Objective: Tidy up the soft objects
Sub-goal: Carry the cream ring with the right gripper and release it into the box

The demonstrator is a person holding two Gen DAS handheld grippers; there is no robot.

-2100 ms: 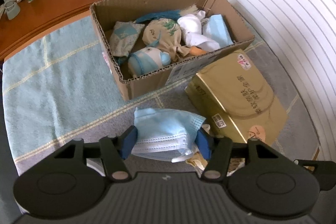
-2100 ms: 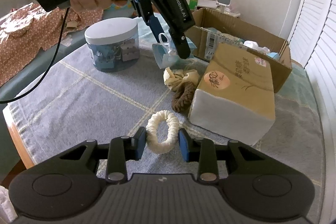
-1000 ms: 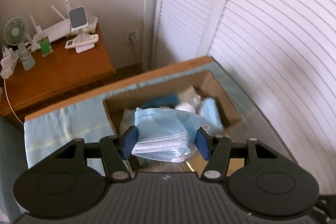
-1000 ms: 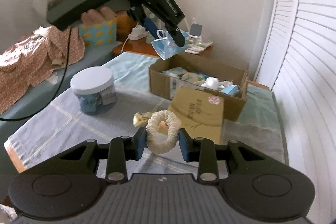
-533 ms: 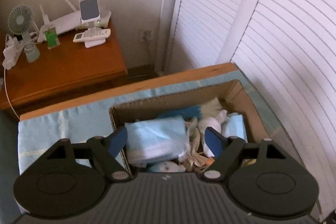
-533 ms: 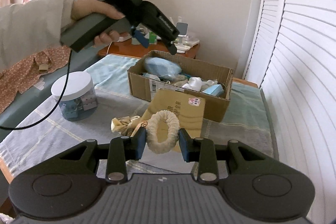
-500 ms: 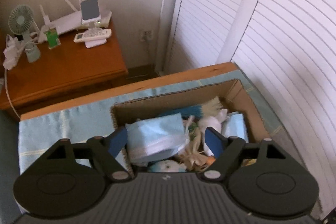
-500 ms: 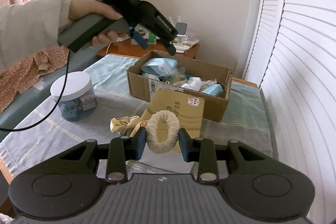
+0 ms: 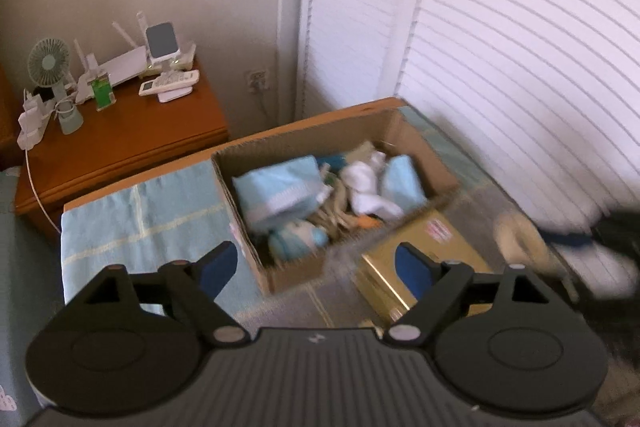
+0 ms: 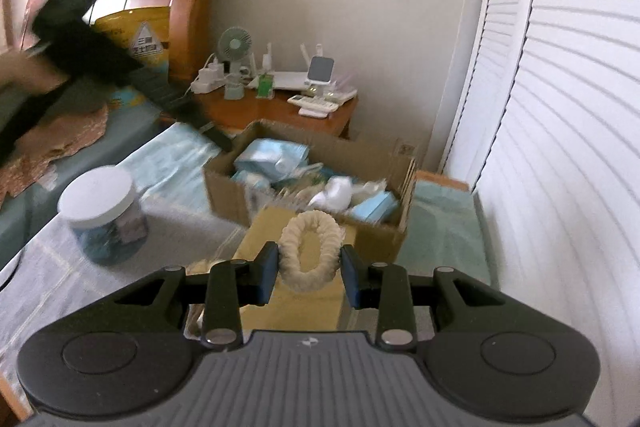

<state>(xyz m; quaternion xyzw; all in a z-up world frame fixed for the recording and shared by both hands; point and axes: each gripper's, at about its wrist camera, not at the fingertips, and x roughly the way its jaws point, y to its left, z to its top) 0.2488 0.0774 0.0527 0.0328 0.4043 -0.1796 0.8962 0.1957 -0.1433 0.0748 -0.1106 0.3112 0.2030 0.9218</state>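
A cardboard box (image 9: 424, 155) on the table holds several soft things, with the blue face masks (image 9: 280, 187) lying on top at its left end. My left gripper (image 9: 316, 267) is open and empty, above and in front of the box. My right gripper (image 10: 308, 269) is shut on a cream scrunchie (image 10: 310, 251) and holds it in the air before the same box (image 10: 224, 187). The masks (image 10: 272, 155) also show in the right wrist view. The left gripper passes blurred at upper left of that view (image 10: 216, 135).
A gold tissue box (image 9: 436, 239) lies in front of the cardboard box. A jar with a white lid (image 10: 100, 211) stands at the left on the cloth-covered table. A wooden nightstand (image 9: 120, 135) with a fan and small devices stands behind. White shutters (image 9: 520, 67) run along the right.
My left gripper opened and dropped the masks into the box, then drew back. My right gripper has risen and moved toward the box with the scrunchie still in it.
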